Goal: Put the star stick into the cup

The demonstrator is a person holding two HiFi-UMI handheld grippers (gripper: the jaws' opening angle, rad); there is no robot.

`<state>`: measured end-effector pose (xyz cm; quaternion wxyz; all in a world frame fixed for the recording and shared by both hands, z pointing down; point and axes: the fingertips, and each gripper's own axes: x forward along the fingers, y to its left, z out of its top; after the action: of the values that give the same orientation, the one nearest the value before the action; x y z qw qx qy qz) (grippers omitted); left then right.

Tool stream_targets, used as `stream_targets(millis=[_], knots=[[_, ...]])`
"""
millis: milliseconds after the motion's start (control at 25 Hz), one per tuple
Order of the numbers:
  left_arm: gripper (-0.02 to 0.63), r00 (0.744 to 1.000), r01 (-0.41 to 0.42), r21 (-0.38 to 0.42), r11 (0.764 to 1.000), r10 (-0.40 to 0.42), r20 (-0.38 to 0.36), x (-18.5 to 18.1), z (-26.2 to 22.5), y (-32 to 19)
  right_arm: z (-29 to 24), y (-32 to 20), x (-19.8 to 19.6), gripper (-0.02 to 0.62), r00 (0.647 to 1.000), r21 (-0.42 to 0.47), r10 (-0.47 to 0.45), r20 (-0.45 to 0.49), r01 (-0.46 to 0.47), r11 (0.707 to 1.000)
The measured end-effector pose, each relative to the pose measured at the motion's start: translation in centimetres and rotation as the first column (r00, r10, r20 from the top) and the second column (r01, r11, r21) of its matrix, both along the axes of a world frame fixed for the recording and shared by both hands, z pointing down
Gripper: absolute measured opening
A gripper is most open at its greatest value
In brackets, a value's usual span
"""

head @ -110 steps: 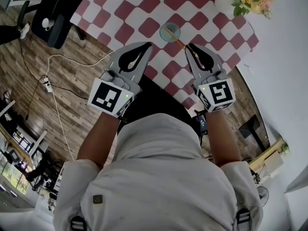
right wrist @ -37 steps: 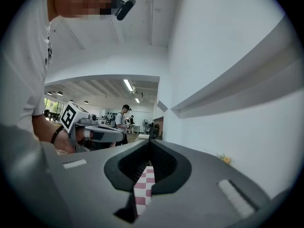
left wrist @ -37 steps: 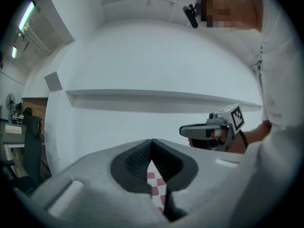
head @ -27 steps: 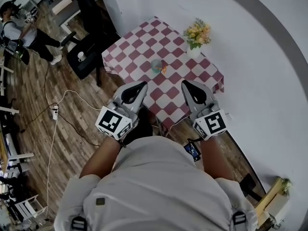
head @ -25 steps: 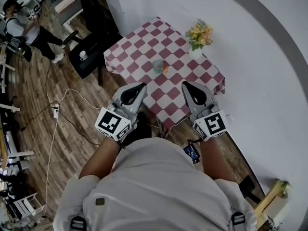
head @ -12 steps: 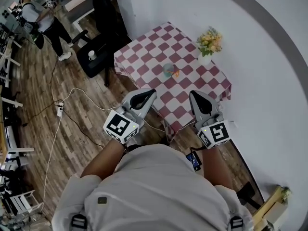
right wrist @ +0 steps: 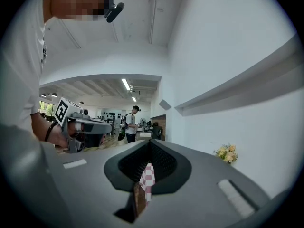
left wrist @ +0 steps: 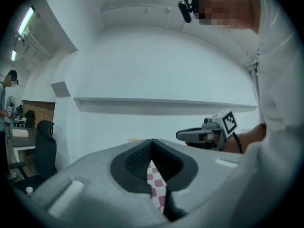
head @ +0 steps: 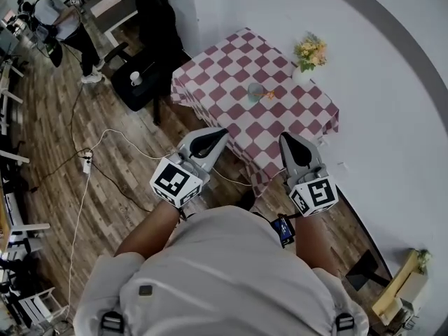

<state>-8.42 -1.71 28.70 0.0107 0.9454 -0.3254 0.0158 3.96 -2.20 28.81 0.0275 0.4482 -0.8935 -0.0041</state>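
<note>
Small clear cup (head: 255, 92), bluish, upright on the red-and-white checked cloth (head: 231, 61). Well ahead of both sets of jaw tips: up and to the right of the left gripper (head: 215, 134), up and to the left of the right gripper (head: 287, 140). Star stick (head: 270, 95) only an orange speck just beside the cup, on the right gripper's side; touching it or not, impossible to tell.

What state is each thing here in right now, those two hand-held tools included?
Left gripper: fingers shut, holding nothing.
Right gripper: fingers shut, holding nothing.
Cup: upright on the checkered table.
Star stick: at the cup's rim, apparently inside it.
Vase of flowers: upright, near the table's corner.
</note>
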Motion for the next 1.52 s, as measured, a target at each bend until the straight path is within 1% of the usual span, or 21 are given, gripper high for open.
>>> stream_targets(millis=[280, 480, 680, 840, 1080, 1200, 1520], knots=[[0.000, 1.000, -0.028, 0.021, 0.999, 0.028, -0.010, -6.1, -0.9, 5.4, -0.4, 5.8, -5.9, 0.009, 1.000, 0.009, 0.026, -0.012, -0.026, 1.000], [0.000, 0.998, -0.062, 0.030, 0.998, 0.063, -0.027, -9.0, -1.0, 9.5, -0.2, 10.3, -9.5, 0.009, 0.998, 0.020, 0.054, -0.015, -0.053, 0.998], [0.000, 0.996, -0.078, 0.031, 0.996, 0.079, -0.045, -11.5, -0.8, 11.9, -0.1, 13.6, -12.3, 0.009, 0.997, 0.026, 0.072, -0.024, -0.071, 0.997], [0.000, 0.993, -0.087, 0.029, 0.996, 0.089, -0.075, -12.9, -1.0, 13.2, 0.3, 15.5, -13.6, 0.009, 0.996, 0.015, 0.077, -0.043, -0.076, 0.997], [0.000, 0.993, -0.075, 0.030, 0.997, 0.078, -0.091, -14.2, -1.1, 14.3, 0.8, 16.9, -14.3, 0.009, 0.995, -0.004, 0.078, -0.058, -0.078, 0.997], [0.000, 0.993, -0.062, 0.029, 0.998, 0.065, -0.103, -14.8, -1.1, 14.4, 1.0, 17.0, -14.7, 0.009, 0.995, -0.013, 0.070, -0.066, -0.071, 0.997], [0.000, 0.993, -0.054, 0.013, 0.998, 0.055, -0.104, -15.7, -0.2, 14.2, 1.6, 16.6, -15.5, 0.009, 0.995, -0.027, 0.065, -0.075, -0.067, 0.997]])
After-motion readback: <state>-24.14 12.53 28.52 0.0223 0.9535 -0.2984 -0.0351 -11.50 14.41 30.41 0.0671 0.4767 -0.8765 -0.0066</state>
